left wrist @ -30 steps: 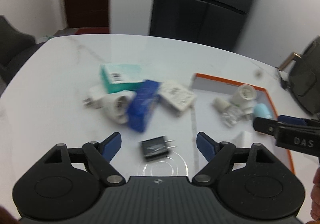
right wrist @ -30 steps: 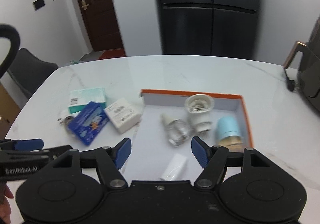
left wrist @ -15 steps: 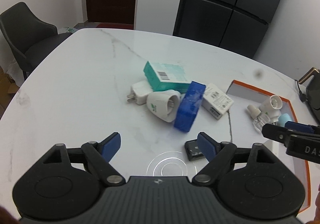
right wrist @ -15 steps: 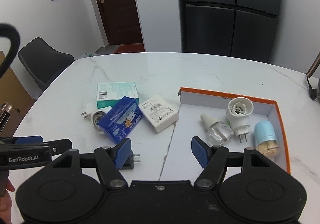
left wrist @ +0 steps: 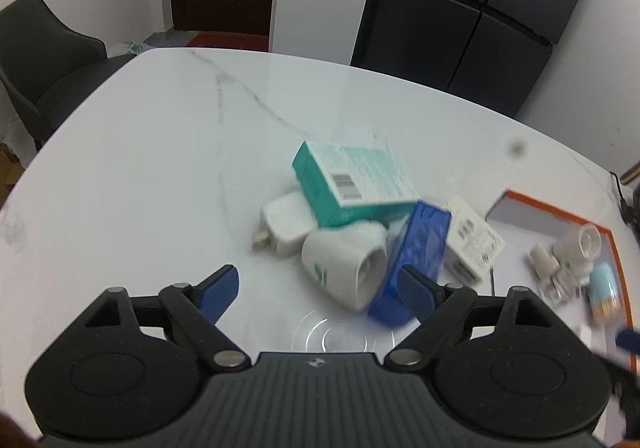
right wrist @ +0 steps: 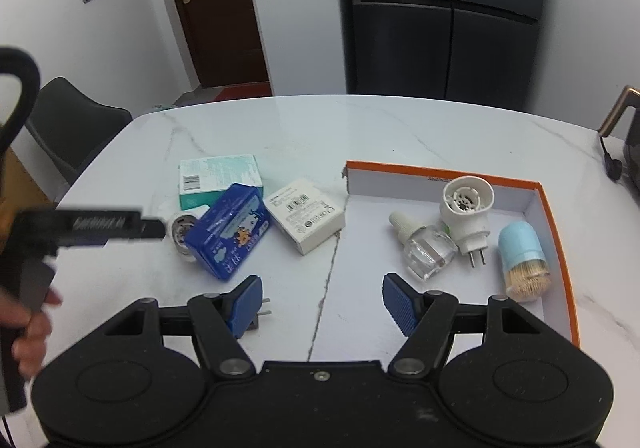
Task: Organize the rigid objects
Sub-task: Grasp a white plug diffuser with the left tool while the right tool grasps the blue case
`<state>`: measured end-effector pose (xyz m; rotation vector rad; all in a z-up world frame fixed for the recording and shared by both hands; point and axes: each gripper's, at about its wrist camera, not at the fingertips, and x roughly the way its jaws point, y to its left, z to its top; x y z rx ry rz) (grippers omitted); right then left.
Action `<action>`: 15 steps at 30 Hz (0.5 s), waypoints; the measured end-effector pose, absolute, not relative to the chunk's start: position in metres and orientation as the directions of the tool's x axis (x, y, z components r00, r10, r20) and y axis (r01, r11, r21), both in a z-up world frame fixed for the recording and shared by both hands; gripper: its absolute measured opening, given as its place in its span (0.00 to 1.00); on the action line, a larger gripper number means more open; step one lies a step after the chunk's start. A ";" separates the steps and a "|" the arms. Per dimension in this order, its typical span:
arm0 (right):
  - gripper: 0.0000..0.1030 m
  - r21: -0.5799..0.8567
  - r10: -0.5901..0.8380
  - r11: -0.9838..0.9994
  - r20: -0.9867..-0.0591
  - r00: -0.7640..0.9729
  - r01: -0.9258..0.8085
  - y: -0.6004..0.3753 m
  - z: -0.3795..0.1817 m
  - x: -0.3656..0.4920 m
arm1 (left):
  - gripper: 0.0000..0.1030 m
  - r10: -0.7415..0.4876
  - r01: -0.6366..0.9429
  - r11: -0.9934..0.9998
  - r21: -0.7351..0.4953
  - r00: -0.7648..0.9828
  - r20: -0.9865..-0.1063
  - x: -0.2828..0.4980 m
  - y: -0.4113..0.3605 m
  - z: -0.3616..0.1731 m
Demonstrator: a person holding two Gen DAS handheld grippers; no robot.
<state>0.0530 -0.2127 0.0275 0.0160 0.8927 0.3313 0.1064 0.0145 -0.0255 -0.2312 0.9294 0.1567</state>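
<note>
A pile lies on the white marble table: a teal box (left wrist: 354, 182) (right wrist: 218, 184), a blue tin (left wrist: 412, 260) (right wrist: 230, 234), a white box (left wrist: 472, 244) (right wrist: 306, 214), a white socket adapter (left wrist: 346, 266) and a white charger (left wrist: 282, 226). A black plug (right wrist: 260, 314) lies partly hidden behind my right gripper's left finger. My left gripper (left wrist: 318, 288) is open and empty just short of the socket adapter; it also shows in the right wrist view (right wrist: 96, 226). My right gripper (right wrist: 322, 302) is open and empty over the table.
An orange-rimmed white tray (right wrist: 558, 232) (left wrist: 516, 194) at the right holds a glass vial (right wrist: 426, 248), a white plug-in heater (right wrist: 466, 208) and a light-blue toothpick holder (right wrist: 522, 258). A dark chair (left wrist: 44, 56) stands at the table's left; a black fridge (right wrist: 440, 8) stands behind.
My left gripper swung left, from over the black plug to just short of the socket adapter. My right gripper drew back and left, from over the tray to the table beside the black plug.
</note>
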 end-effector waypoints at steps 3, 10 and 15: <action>0.78 0.149 0.275 0.955 -0.766 0.581 -0.255 -0.215 0.025 0.054 | 0.86 0.018 -0.232 0.962 -0.141 0.573 -0.819 0.126 0.018 -0.034; 0.78 0.147 0.244 0.967 -0.780 0.577 -0.210 -0.217 0.016 0.061 | 0.86 -0.069 -0.196 0.961 -0.196 0.516 -0.854 0.147 0.017 -0.059; 0.78 0.151 0.236 0.970 -0.786 0.572 -0.193 -0.216 0.012 0.066 | 0.82 -0.063 -0.209 0.958 -0.194 0.508 -0.859 0.146 0.019 -0.075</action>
